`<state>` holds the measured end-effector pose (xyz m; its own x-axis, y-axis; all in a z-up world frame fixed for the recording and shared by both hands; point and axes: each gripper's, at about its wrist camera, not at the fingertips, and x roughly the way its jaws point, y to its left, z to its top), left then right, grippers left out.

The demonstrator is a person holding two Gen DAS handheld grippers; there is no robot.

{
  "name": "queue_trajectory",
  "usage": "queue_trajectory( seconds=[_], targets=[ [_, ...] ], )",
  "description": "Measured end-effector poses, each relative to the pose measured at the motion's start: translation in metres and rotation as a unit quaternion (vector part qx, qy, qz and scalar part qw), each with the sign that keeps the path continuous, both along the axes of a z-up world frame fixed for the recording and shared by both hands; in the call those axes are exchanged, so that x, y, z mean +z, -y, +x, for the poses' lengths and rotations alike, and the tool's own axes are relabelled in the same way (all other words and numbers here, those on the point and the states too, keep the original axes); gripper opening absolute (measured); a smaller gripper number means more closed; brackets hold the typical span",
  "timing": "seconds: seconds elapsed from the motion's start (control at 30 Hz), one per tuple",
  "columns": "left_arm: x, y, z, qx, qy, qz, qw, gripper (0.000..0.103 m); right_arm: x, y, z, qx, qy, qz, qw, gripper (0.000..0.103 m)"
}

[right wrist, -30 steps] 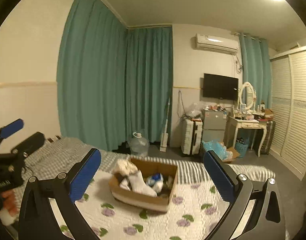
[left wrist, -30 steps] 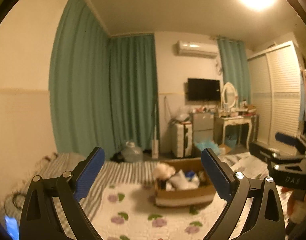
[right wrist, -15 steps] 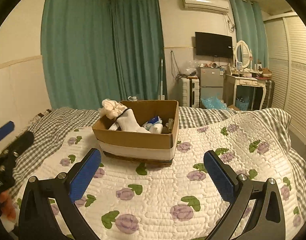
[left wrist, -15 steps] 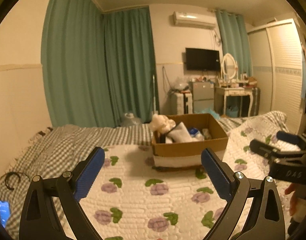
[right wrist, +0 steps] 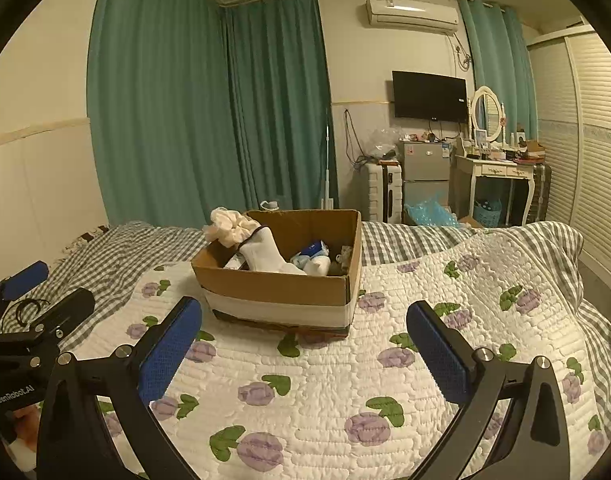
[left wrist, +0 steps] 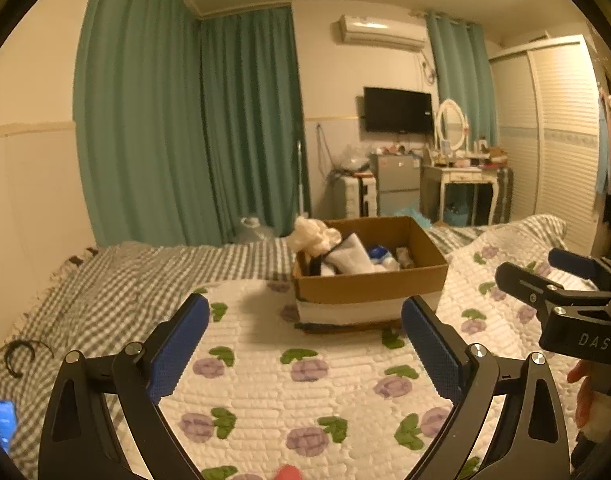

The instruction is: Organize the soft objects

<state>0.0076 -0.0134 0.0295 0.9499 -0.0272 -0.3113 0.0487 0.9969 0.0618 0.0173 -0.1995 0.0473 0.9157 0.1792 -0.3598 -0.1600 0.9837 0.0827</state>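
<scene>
Left wrist view: a second ago this camera looked high across the room, with the ceiling lamp in frame and the cardboard box (left wrist: 369, 276) small and low. It has since tipped down and closed in, so the box now sits large at mid-frame between the fingers of the left gripper (left wrist: 303, 354), whose jaws stand wide apart with nothing between them. That puts the gripper within approach of the box; whether to draw from it or add to it the scene does not settle. The box is plain corrugated card with a pale band round its lower wall, open-topped, resting on the quilt (left wrist: 265, 392), a white puckered cover printed with purple flowers and green leaves. A cream ruffled cloth (left wrist: 311, 232) bulges over the box's left rim beside a white sock (left wrist: 351, 258). The right gripper (left wrist: 561, 288) shows at the right edge, a hand (left wrist: 589, 392) beneath it.

Right wrist view: the same downward swing has brought the box nearer here too, ahead of the right gripper's blue ribbed pads, jaws spread and empty. Inside lie the sock, a blue-and-white bundle (right wrist: 313, 250) and smaller pieces too dim to name. No loose soft thing shows on the quilt; grey gingham bedding (right wrist: 117, 252) lies beyond it.
</scene>
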Motion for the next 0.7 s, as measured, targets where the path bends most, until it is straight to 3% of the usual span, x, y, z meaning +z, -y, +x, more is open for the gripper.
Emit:
queue_trajectory(
  seconds=[0.7],
  targets=[
    [-0.0015, -0.0015, 0.0032, 0.004, -0.005, -0.011, 0.9999, 0.099, 0.0007, -0.0039, -0.0028, 0.013, 0.01, 0.001, 1.0, 0.103]
  ],
)
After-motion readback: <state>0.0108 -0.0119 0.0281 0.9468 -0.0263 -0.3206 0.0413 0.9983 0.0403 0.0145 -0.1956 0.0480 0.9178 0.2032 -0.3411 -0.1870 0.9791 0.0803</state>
